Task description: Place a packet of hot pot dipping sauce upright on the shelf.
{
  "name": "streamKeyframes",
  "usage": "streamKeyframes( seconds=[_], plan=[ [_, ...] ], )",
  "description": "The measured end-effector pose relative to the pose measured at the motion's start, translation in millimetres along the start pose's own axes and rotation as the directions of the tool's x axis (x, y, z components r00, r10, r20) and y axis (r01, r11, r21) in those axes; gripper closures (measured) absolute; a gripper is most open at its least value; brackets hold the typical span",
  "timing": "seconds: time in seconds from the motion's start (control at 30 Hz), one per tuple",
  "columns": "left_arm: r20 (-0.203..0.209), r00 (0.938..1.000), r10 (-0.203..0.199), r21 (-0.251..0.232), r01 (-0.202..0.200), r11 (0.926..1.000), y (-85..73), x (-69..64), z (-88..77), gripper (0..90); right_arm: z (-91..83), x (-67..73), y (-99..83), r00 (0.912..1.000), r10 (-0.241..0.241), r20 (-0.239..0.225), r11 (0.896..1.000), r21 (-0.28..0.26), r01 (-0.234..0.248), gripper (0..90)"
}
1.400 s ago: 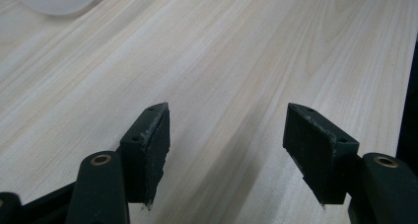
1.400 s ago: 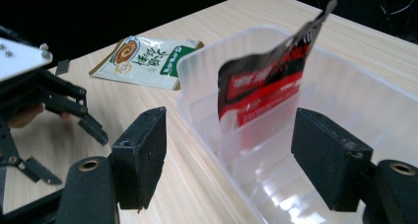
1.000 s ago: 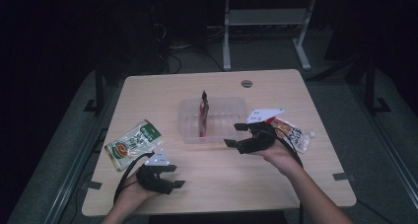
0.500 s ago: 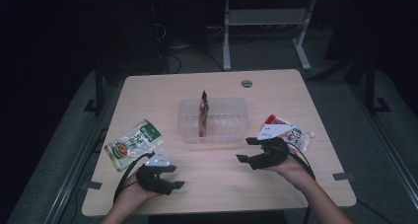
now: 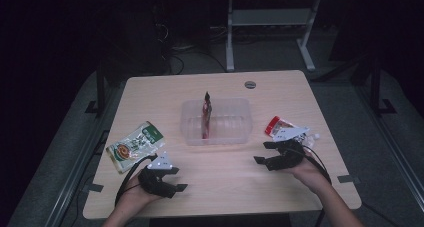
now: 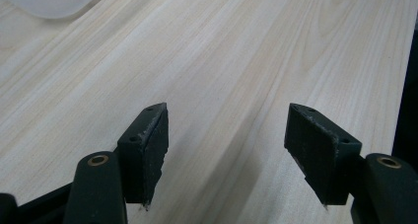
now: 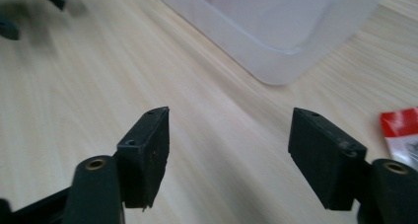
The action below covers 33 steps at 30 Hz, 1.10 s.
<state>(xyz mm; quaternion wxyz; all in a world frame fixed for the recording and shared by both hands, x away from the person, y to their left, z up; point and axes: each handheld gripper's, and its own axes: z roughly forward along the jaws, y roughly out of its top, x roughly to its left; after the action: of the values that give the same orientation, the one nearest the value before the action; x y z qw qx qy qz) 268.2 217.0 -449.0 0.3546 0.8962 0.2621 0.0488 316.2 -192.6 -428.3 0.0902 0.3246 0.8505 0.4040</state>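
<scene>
Fingers of the right gripper (image 5: 266, 152) stand apart with nothing between them; they have just been closing a little, and bare wood shows in the gap in the right gripper view (image 7: 229, 157). One black pad (image 7: 148, 155) sits low over the worktop (image 5: 225, 182), just short of the clear tub (image 5: 240, 137), whose rounded near corner (image 7: 281, 61) lies ahead of it. Fingers of the left gripper (image 5: 176, 178) are also spread wide and empty (image 6: 226, 157), resting near the worktop's front edge, well to the near left of the tub.

Inside the tub a red packet (image 5: 206, 114) stands on edge along the middle. A red and white packet (image 5: 280, 127) lies just right of the tub, touching or nearly under the right gripper; its red corner (image 7: 401, 128) shows beside the right pad. A green packet (image 5: 134, 146) lies left of the tub, near the worktop's left edge.

Open wood runs between the two grippers in front of the tub, and behind the tub up to the far edge, where a small round cap (image 5: 250, 84) sits.
</scene>
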Motion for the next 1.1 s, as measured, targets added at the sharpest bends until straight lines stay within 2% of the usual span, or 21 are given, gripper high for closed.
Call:
streamKeyframes(
  seconds=[0.1, 0.2, 0.27, 0.33, 0.4, 0.5, 0.6, 0.63, 0.67, 0.73, 0.87, 0.93, 0.97, 1.0, 1.1],
  plan=[
    [-0.002, 1.0000, 0.001, 0.002, -0.001, 1.0000, 0.3, -0.6, 0.0, 32.9, 0.1, -8.9, -0.2, 0.9994, 0.026, 0.022, 1.000, 0.005, -0.026, 39.6],
    [-0.004, 1.0000, 0.001, -0.002, -0.001, 1.0000, 0.0, -1.9, -0.3, 32.9, -0.4, -16.0, 0.1, 0.9973, 0.057, 0.046, 0.998, 0.012, -0.058, 48.8],
    [-0.005, 1.0000, 0.003, -0.001, -0.003, 1.0000, -0.1, -2.0, -0.3, 32.9, -0.4, -21.5, 1.1, 0.9958, 0.048, 0.077, 0.999, 0.009, -0.049, 54.6],
    [-0.005, 1.0000, 0.003, 0.000, -0.003, 1.0000, 0.0, -2.0, -0.1, 32.9, -0.8, -26.2, 2.9, 0.9917, 0.065, 0.111, 0.998, 0.009, -0.066, 60.8],
    [-0.003, 0.9999, 0.011, 0.005, -0.011, 0.9999, 0.4, -1.5, 0.1, 32.9, -1.2, -32.1, 5.3, 0.9849, 0.087, 0.149, 0.996, -0.001, -0.088, 67.7],
    [0.000, 1.0000, 0.005, 0.008, -0.005, 1.0000, 0.6, -2.2, 1.0, 32.9, -1.5, -45.0, 9.3, 0.9690, 0.118, 0.217, 0.993, -0.024, -0.116, 77.2],
    [0.003, 1.0000, -0.001, 0.006, 0.001, 1.0000, 0.7, -3.2, 2.2, 32.9, -0.8, -56.8, 10.9, 0.9543, 0.148, 0.260, 0.989, -0.032, -0.145, 84.8],
    [0.000, 0.9999, 0.016, 0.014, -0.016, 0.9998, 0.9, -2.3, 2.0, 32.9, -1.5, -60.7, 11.3, 0.9506, 0.153, 0.270, 0.988, -0.032, -0.150, 87.1],
    [0.000, 0.9999, 0.016, 0.015, -0.016, 0.9997, 0.8, -2.5, 2.2, 32.9, -2.6, -64.7, 11.4, 0.9461, 0.160, 0.281, 0.987, -0.044, -0.154, 89.7],
    [0.000, 1.0000, 0.008, 0.011, -0.008, 0.9999, 0.5, -3.1, 2.6, 32.9, -3.8, -73.6, 11.3, 0.9377, 0.172, 0.302, 0.985, -0.046, -0.166, 89.7],
    [-0.001, 1.0000, 0.005, 0.011, -0.005, 0.9999, 0.4, -2.4, 2.9, 32.9, -2.0, -90.0, 9.5, 0.9320, 0.203, 0.300, 0.979, -0.031, -0.203, 89.7],
    [0.000, 1.0000, 0.010, 0.017, -0.010, 0.9998, 0.5, -1.8, 3.0, 32.9, 1.8, -97.5, 5.1, 0.9191, 0.223, 0.325, 0.973, -0.015, -0.231, 89.7],
    [0.001, 0.9999, 0.013, 0.021, -0.013, 0.9997, 0.7, -1.7, 3.1, 32.9, 1.8, -97.5, 5.1, 0.9191, 0.223, 0.325, 0.973, -0.015, -0.231, 89.7],
    [0.000, 0.9999, 0.015, 0.023, -0.015, 0.9996, 0.6, -1.7, 3.2, 32.9, 5.0, -100.9, 1.9, 0.9091, 0.229, 0.348, 0.970, 0.002, -0.245, 89.7],
    [0.001, 1.0000, 0.006, 0.026, -0.006, 0.9997, 0.1, -2.9, 3.8, 32.9, 5.2, -105.8, 0.7, 0.9050, 0.236, 0.354, 0.967, 0.005, -0.255, 89.7]
  ],
)
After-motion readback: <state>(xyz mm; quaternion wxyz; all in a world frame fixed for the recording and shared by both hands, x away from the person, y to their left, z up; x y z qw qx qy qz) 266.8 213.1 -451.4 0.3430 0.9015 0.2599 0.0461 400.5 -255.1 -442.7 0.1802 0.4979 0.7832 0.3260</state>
